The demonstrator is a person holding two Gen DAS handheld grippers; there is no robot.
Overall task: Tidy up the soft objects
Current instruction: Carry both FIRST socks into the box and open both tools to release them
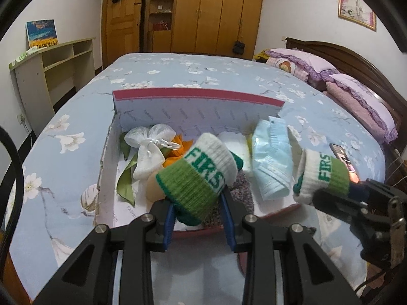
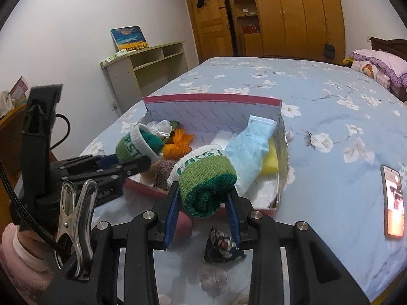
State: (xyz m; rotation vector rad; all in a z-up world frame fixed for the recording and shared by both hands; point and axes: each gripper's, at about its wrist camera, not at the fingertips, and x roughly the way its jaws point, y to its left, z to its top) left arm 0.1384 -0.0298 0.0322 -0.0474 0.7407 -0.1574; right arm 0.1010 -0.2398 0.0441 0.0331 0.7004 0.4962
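each gripper, left (image 1: 198, 204) and right (image 2: 203, 200), has its fingers clamped on a rolled green-and-white sock above the box (image 1: 198, 96) on the bed (image 1: 178, 66).

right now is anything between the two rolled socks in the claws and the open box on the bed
Nothing visible blocks them. The left claw grips one rolled sock and the right claw the other rolled sock, both at the box's near edge. The top is open, though soft items already crowd the floor.
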